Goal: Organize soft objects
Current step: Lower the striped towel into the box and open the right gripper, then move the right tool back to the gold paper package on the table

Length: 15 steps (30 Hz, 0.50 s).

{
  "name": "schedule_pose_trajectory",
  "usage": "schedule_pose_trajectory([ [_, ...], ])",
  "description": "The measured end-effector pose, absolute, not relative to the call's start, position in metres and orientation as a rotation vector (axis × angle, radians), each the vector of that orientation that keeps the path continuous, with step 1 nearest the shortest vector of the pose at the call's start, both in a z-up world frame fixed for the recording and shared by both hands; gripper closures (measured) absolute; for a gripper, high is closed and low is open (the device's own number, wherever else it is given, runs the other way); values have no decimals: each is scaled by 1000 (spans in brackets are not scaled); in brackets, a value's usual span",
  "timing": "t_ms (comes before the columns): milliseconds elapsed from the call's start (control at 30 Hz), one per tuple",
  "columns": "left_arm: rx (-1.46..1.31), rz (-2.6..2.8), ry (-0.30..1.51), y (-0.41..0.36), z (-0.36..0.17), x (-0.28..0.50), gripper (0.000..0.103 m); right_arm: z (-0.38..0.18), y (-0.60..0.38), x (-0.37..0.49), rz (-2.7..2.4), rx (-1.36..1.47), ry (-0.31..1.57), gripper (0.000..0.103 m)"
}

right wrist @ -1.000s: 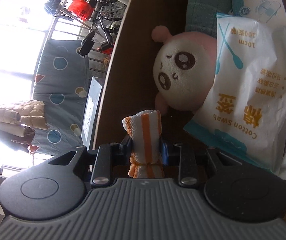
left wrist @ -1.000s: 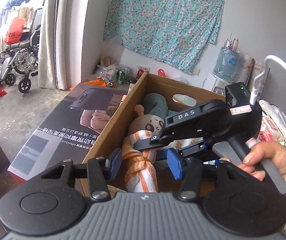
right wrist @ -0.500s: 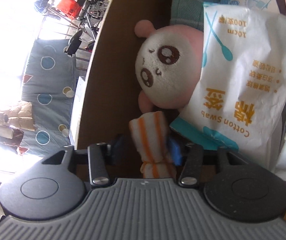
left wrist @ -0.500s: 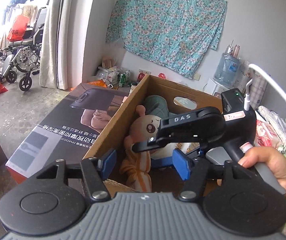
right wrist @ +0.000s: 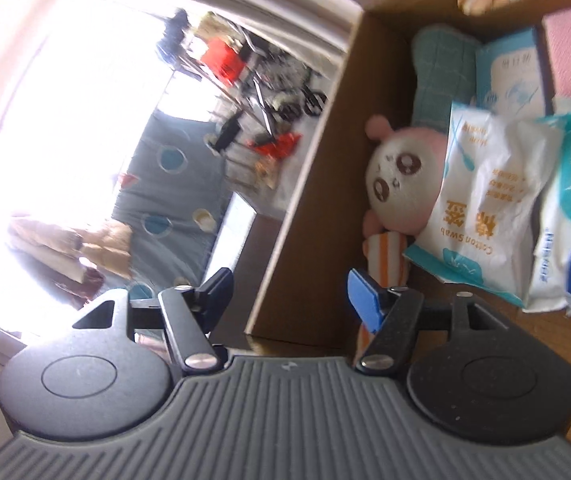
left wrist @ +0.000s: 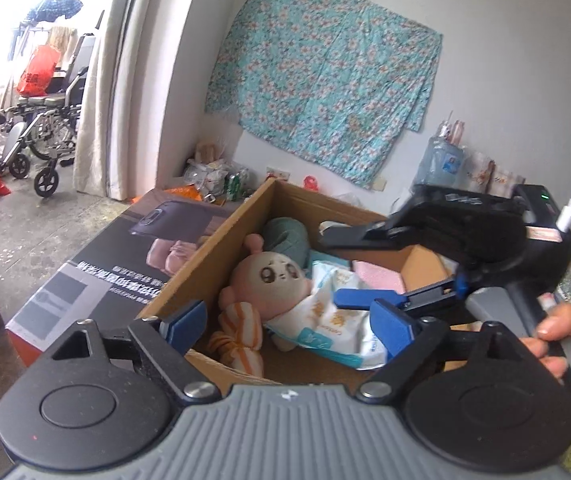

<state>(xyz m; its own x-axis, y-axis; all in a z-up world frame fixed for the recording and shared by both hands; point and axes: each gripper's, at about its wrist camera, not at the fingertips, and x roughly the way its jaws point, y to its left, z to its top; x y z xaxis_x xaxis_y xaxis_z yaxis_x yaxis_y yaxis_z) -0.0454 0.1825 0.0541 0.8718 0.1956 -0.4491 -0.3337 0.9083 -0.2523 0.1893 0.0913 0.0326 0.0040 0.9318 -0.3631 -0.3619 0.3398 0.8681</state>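
Both sets of jaws have just been opening: the right gripper (right wrist: pixel 289 292) is letting go of the orange-striped cloth (left wrist: pixel 239 338), now lying in the cardboard box (left wrist: pixel 173 292) against the plush toy (left wrist: pixel 269 280), and the left gripper (left wrist: pixel 287 320) is gaping wide, empty. That item looks stowed.

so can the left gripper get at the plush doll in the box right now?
Probably yes. The left gripper is open, the plush doll faces up in the cardboard box; only the cotton swab pack overlaps its lower side.
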Motion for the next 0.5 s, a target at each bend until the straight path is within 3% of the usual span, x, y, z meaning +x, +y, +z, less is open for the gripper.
schedule_pose_trajectory([
  [300,-263,59,419,112,53,-27,11,52,-88,120,903,685,765,25],
  [500,-175,-103,441,50,38,-17,10,28,-190,67,629,632,654,25],
])
